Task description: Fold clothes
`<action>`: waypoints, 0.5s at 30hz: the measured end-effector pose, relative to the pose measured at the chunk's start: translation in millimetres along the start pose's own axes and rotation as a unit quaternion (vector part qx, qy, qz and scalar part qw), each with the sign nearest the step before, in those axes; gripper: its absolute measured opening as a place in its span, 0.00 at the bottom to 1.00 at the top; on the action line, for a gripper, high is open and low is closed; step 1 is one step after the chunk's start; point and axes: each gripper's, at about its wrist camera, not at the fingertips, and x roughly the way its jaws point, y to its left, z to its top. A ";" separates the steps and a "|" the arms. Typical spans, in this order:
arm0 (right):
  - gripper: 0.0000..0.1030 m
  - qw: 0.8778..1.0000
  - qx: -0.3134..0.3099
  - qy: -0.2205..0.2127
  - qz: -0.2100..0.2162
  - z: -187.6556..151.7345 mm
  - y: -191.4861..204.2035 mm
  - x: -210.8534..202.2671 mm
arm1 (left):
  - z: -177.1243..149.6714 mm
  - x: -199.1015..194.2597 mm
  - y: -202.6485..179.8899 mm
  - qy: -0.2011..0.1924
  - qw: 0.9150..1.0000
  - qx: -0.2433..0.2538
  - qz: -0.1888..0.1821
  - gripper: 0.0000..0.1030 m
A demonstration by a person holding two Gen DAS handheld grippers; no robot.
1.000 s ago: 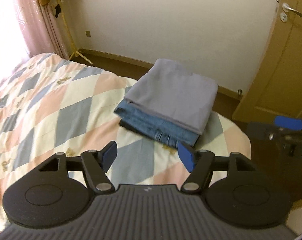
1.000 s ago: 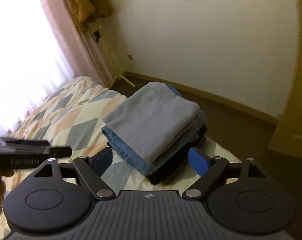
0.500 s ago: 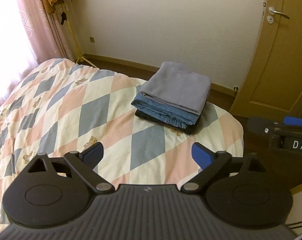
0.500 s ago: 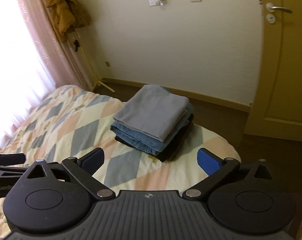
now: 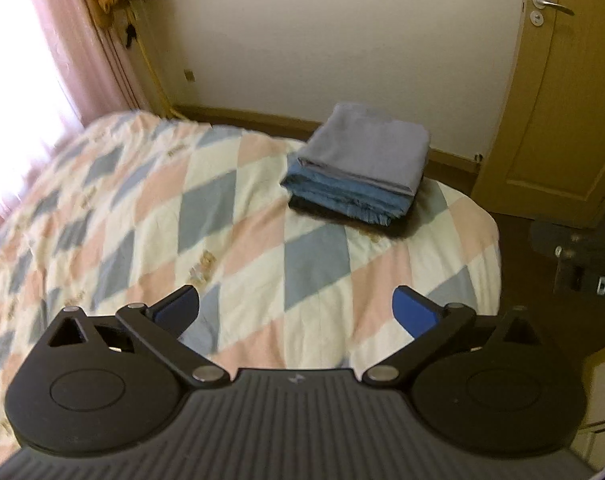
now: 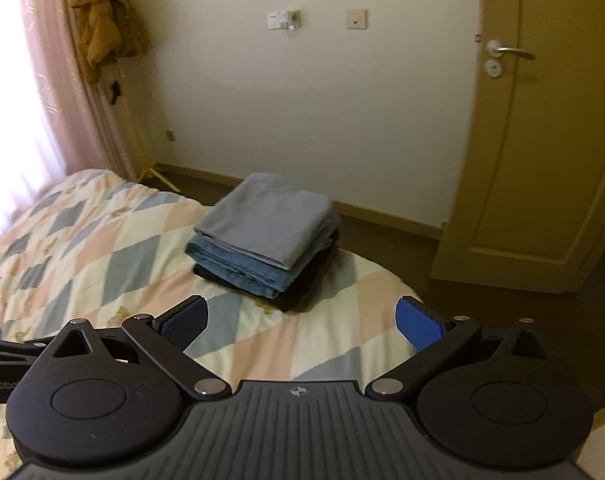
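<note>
My left gripper [image 5: 296, 312] and right gripper [image 6: 302, 322] have just been opening and stand spread wide, nothing between the jaws. The folded stack [image 6: 264, 236] sits near the quilt's [image 5: 150, 216] far corner: a grey garment [image 5: 366, 152] on denim [image 5: 342, 196], over something dark, perhaps trousers. It looks soft and floppy; I'd lift from under the folded edges. No containers in sight.

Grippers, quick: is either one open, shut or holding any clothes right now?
Left gripper: open, jaws just widened, nothing between them.
Right gripper: open, jaws just widened, holding nothing; folded stack of grey, blue and black clothes lies beyond it.
</note>
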 end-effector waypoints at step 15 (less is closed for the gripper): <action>1.00 0.997 0.035 0.059 0.036 -7.0 9.7 2.2 | -2.9 11.2 6.4 0.020 0.999 0.015 -0.023 0.99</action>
